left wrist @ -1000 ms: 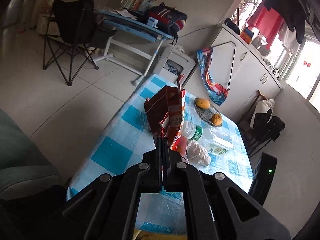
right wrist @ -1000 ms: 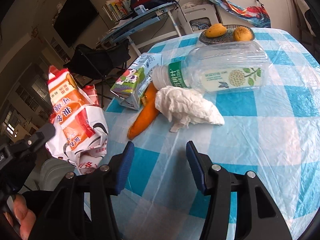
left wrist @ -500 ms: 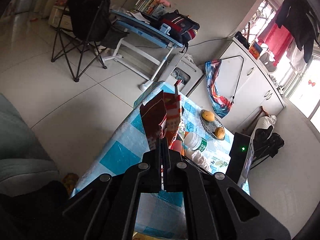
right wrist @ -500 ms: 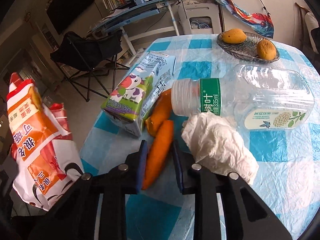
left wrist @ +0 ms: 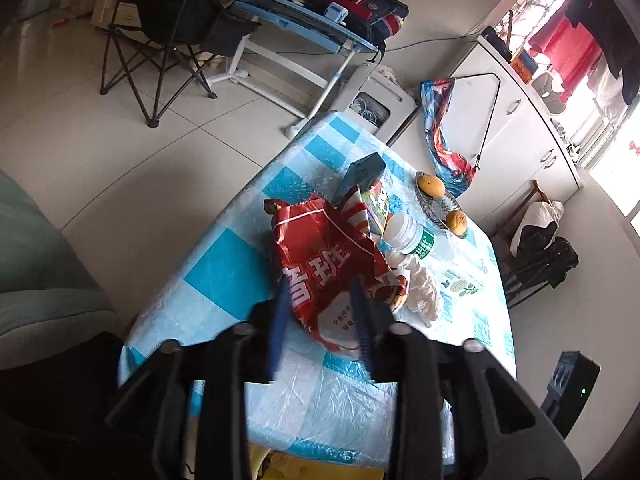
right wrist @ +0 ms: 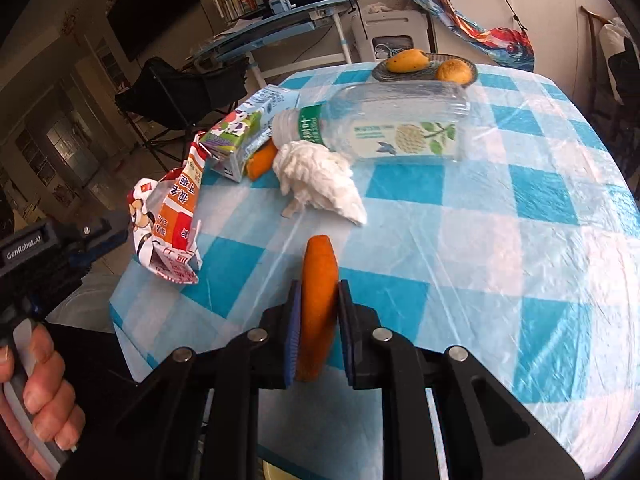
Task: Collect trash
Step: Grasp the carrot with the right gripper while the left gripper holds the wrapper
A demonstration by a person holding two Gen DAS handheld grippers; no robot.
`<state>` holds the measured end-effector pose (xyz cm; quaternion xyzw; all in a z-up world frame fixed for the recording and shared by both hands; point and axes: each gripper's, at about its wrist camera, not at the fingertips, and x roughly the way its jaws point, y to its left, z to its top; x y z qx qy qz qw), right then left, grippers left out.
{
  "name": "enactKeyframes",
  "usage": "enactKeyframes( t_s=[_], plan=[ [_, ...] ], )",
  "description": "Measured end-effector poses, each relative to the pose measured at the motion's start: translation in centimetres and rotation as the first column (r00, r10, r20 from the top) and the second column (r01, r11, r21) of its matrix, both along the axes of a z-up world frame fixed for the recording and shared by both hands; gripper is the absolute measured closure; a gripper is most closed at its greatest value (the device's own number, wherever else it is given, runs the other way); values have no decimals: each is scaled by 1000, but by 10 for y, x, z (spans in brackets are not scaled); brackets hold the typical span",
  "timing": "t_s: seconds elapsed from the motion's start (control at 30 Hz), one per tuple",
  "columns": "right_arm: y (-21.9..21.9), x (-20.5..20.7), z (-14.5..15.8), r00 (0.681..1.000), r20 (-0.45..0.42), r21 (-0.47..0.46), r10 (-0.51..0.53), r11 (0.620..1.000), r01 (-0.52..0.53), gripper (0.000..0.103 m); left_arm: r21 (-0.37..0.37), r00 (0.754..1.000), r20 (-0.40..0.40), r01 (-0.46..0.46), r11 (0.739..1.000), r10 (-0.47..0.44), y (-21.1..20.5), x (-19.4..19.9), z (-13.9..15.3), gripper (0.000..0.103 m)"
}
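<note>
On checked tablecloth [right wrist: 500, 240] we clamp orange peel [right wrist: 318, 300] in our right gripper [right wrist: 319, 320]; our left gripper [left wrist: 320, 320], jaws just opening, straddles the snack bag [left wrist: 324, 268].

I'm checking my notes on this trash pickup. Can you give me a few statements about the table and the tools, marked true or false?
1. The right tool is shut on the orange peel. True.
2. The plastic bottle stands upright. False: it lies on its side.
3. The left tool is clamped flat on the red bag. False: its jaws stand apart, having just been opening.
4. The crumpled tissue lies on the table beside the bottle's neck. True.
5. The glass dish is empty. False: it holds two fruits.
</note>
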<state>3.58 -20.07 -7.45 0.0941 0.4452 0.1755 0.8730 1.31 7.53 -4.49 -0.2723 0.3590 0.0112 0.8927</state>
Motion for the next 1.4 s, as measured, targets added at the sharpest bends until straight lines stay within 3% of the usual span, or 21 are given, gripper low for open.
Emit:
enactKeyframes(
  t_s=[0.1, 0.17, 0.3, 0.37, 0.47, 0.53, 0.57, 0.6, 0.67, 0.73, 0.77, 0.83, 1.17, 1.4],
  plan=[
    [-10, -2, -1, 1000, -1, 36, -18, 999, 19, 84, 48, 999, 34, -12, 999, 10, -6, -1, 5, 32],
    [-10, -1, -1, 1000, 2, 48, -21, 999, 21, 84, 75, 999, 39, 0, 997, -3, -13, 1, 6, 26],
    [-11, -2, -3, 1000, 10, 68, -20, 997, 19, 84, 153, 998, 21, 55, 987, -59, -37, 9, 1, 23],
    [-14, -1, -3, 1000, 9, 83, -16, 996, 15, 84, 230, 997, 6, 74, 970, -78, -51, 12, -3, 23],
    [-15, -5, -5, 1000, 15, 90, -9, 996, 8, 84, 347, 997, -23, 72, 935, -68, -62, 19, -7, 23],
    [-16, -5, -5, 1000, 16, 97, -7, 995, 6, 84, 367, 998, -43, 49, 929, -35, -59, 24, -10, 23],
    [-16, -5, -5, 1000, 17, 98, -6, 995, 4, 84, 345, 998, -54, 40, 938, -22, -54, 26, -13, 26],
    [-16, -4, -5, 1000, 18, 98, -5, 995, 3, 84, 306, 998, -59, 34, 951, -16, -47, 28, -15, 39],
    [-17, -5, -5, 1000, 21, 97, -3, 995, 1, 84, 249, 998, -66, 26, 968, -10, -37, 29, -19, 49],
    [-17, -5, -5, 1000, 22, 99, -3, 995, 1, 84, 242, 999, -43, 29, 970, -19, -36, 27, -17, 65],
    [-17, -6, -5, 1000, 23, 102, -5, 995, 2, 84, 249, 999, -38, 47, 967, -39, -38, 26, -15, 83],
    [-17, -6, -6, 1000, 23, 109, -9, 994, 6, 84, 257, 998, -31, 66, 964, -60, -42, 24, -12, 91],
    [-23, -13, -6, 999, 13, 155, -35, 987, 32, 84, 194, 996, 28, 81, 978, -88, -36, 2, -2, 92],
    [-27, -23, 1, 998, 33, 170, -49, 985, 42, 85, 166, 996, 23, 84, 983, -89, -34, -10, -4, 92]
  ],
)
